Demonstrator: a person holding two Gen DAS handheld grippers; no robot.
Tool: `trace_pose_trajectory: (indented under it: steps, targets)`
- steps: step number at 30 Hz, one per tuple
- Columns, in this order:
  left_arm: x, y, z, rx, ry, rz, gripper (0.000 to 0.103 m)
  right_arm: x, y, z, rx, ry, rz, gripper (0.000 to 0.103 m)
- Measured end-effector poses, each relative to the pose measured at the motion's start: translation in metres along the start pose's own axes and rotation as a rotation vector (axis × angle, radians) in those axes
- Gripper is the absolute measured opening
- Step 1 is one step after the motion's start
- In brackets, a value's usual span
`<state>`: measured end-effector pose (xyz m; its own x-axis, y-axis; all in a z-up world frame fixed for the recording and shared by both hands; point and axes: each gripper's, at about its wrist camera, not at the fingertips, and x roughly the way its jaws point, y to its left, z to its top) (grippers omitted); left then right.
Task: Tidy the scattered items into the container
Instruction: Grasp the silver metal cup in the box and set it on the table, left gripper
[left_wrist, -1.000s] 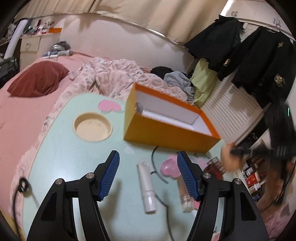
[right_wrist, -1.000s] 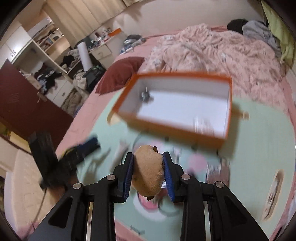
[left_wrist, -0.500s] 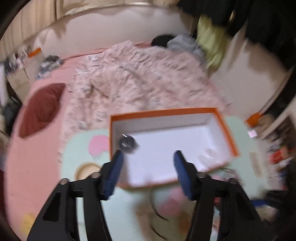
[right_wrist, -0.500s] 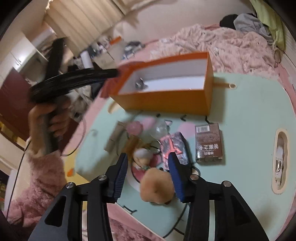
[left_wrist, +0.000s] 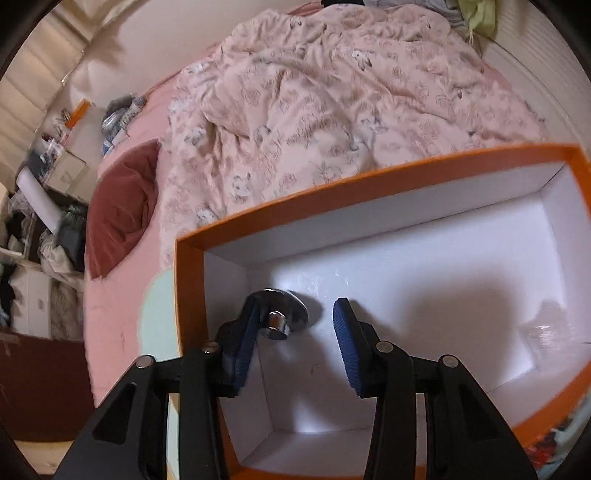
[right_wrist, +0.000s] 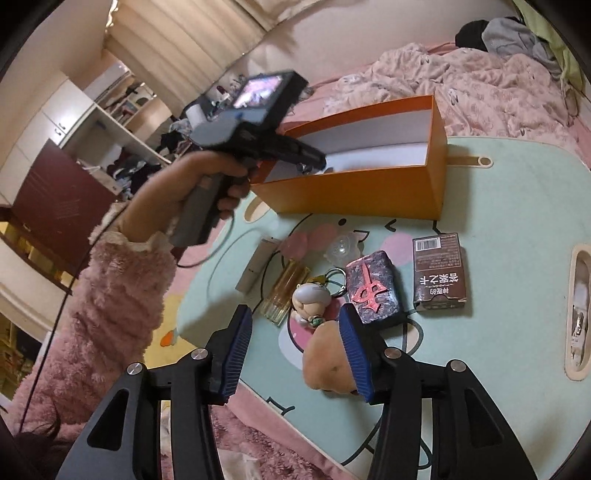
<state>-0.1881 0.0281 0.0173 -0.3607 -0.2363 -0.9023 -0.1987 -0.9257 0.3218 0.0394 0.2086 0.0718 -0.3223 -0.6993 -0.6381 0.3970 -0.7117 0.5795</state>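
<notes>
Two grippers show, both with their blue-padded fingers spread and nothing between them; the left gripper (left_wrist: 293, 341) hangs over the open orange box (left_wrist: 369, 192), pointing down into its white inside; a shiny metal knob (left_wrist: 282, 312) lies on the box floor near the left wall, just beside the left pad, though I cannot tell whether they touch; a small clear item (left_wrist: 543, 328) lies blurred toward the far right of the box floor.

In the right wrist view the left hand (right_wrist: 199, 181) grips the handle of that tool above the near corner of the box (right_wrist: 362, 192), which stands on a pale green table (right_wrist: 517, 221) printed with a cartoon face; the right gripper (right_wrist: 295, 350) hovers low over the table's near edge; a tan plush ball (right_wrist: 327, 363) lies on the table against the inner side of the right pad, not squeezed.

Scattered beyond the fingers, between them and the box: a figure keychain (right_wrist: 312, 299) with its ring, a purple block with a red mark (right_wrist: 375, 291), a dark card box (right_wrist: 439, 271), a yellow glass bottle (right_wrist: 284, 295), a white tube (right_wrist: 256, 264), and a clear plastic piece (right_wrist: 341, 251); a pink quilt (left_wrist: 332, 103) covers the bed behind.
</notes>
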Motion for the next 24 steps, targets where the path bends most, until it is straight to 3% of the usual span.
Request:
trace_pose_trajectory:
  steps: [5,9,14,20,24]
  targets:
    - [0.001,0.003,0.001,-0.021,0.004,-0.016,0.025,-0.003,-0.003,-0.002,0.008,-0.003,0.004,0.051]
    - [0.002,0.005,0.0,-0.011,-0.024,-0.014,0.025,-0.002,-0.005,-0.003,0.015,-0.002,0.01,0.052]
    - [-0.013,0.01,-0.004,-0.031,-0.074,-0.074,0.025,-0.003,-0.005,-0.003,0.02,0.0,0.009,0.052]
    - [-0.082,0.021,-0.028,-0.038,-0.233,-0.217,0.025,-0.01,-0.01,-0.003,0.04,-0.034,-0.021,0.052]
    - [-0.133,0.025,-0.078,-0.024,-0.339,-0.341,0.025,-0.02,-0.016,-0.003,0.051,-0.106,-0.172,0.058]
